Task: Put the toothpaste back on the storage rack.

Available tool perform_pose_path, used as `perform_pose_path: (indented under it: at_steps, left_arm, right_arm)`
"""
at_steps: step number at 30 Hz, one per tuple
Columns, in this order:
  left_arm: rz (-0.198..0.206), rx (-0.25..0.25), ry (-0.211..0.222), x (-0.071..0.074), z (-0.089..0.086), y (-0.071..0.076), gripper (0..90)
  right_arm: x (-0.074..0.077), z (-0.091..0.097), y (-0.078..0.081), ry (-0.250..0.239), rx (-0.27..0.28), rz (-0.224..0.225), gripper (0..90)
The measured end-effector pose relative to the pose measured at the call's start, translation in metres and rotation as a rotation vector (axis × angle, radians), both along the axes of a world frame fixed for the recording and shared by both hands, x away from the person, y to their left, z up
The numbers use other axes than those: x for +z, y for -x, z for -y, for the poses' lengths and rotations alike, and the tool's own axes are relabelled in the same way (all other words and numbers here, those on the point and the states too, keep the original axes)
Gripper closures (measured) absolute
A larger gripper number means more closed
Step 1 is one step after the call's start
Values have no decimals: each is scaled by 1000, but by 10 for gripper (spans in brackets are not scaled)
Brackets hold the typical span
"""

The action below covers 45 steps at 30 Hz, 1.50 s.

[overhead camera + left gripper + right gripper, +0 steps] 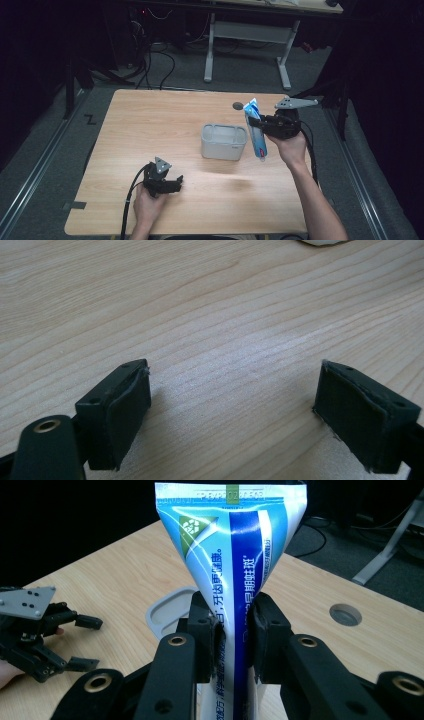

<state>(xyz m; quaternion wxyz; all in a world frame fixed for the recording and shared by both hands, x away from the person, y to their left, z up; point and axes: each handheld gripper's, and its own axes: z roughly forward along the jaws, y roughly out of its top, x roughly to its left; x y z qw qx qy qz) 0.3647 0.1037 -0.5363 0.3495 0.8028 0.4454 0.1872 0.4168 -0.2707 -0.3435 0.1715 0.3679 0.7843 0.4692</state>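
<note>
The right gripper [256, 121] clamps a blue-and-white plastic toothpaste tube [256, 131] just beside the grey rectangular plastic tub [223, 142]; the left gripper [175, 181] rests agape nearer the person.

Toothpaste tube [235, 570]: blue, white and green, printed lettering, flat crimped end flared wide at top. Body pinched at mid-length between the right gripper's [235, 635] fingers [270, 630], crimp standing above them, cap end hanging below, nearly upright, raised off the worktop.
</note>
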Motion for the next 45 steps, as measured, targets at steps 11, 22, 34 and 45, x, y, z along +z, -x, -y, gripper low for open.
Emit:
perform_pose_path:
  at_steps: [11, 22, 34, 45]
  left_arm:
    - [0, -2, 1, 0, 0, 0, 152]
    - [-1, -3, 0, 0, 0, 0, 153]
    - [-1, 0, 3, 0, 0, 1, 155]
    - [-1, -5, 2, 0, 0, 1, 155]
  right_arm:
    - [9, -16, -9, -5, 16, 10, 743]
    - [20, -28, -15, -19, 36, 21, 743]
    - [25, -44, -26, -26, 40, 37, 741]
    - [24, -58, -37, -40, 34, 56, 740]
